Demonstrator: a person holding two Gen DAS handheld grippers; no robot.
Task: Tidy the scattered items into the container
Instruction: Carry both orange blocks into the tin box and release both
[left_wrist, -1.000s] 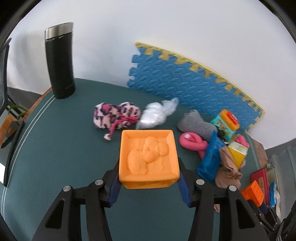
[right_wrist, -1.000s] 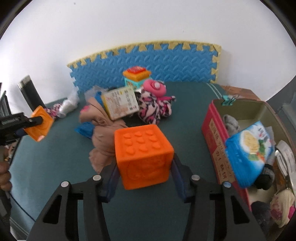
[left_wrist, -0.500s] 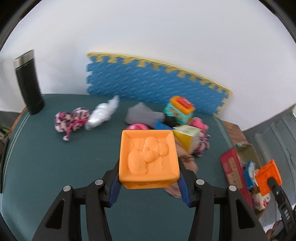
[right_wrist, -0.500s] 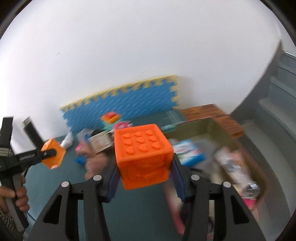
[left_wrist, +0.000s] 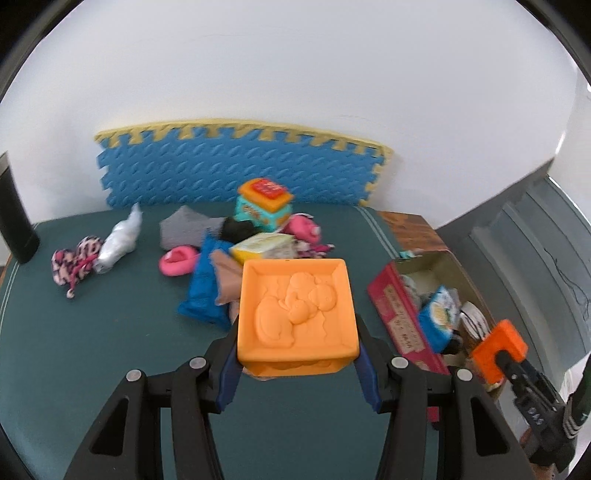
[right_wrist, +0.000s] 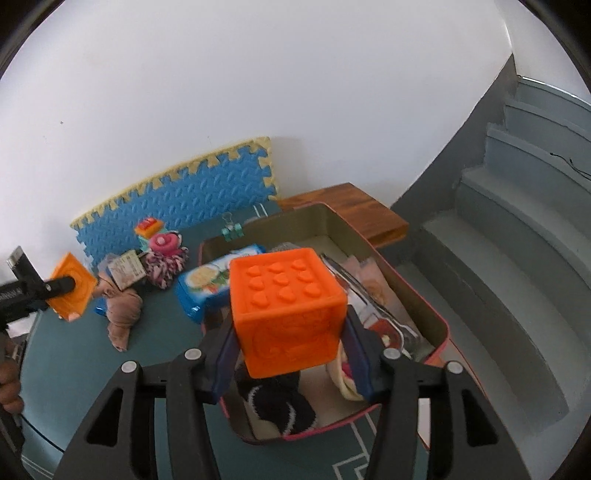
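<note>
Orange studded cube (right_wrist: 287, 310) is clamped in the right gripper (right_wrist: 290, 354) above the red tin (right_wrist: 439, 321); a paler embossed cube (left_wrist: 297, 312) is gripped by the left gripper (left_wrist: 297, 363).

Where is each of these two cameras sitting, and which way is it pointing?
Left wrist view: sits on the left gripper, looking along its fingers over the pale orange block to the toy pile and blue mat.
Right wrist view: sits on the right gripper, looking down past the orange cube into the red box; a hand shows at left.
Shared: both blocks, mat, box.
</note>
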